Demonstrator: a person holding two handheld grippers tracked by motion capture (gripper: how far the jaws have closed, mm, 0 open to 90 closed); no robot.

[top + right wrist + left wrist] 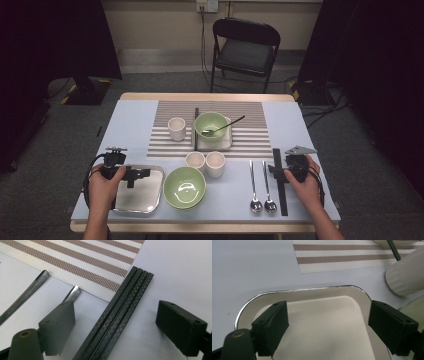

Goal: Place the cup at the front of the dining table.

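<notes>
My right gripper (117, 325), jaws wide, straddles the black chopsticks (120, 312), whose long axis runs straight ahead between them.

Dim room, lit mostly over the table (130, 112), pale blue top with a wooden edge at the far and near sides. Beyond it, a black folding chair (246, 49), padded seat, facing the table. Behind the chair, a beige wall (160, 22) with a pale skirting strip low down and a socket (207, 5) up top, cables (203, 50) dropping from it to the floor. Grey carpet (165, 82) all round. Black curtains (55, 40) on the left and right, hanging to the floor. Yellow-and-black tape (106, 80) by a dark stand base at left; more cables (325, 107) on the floor at right.
</notes>
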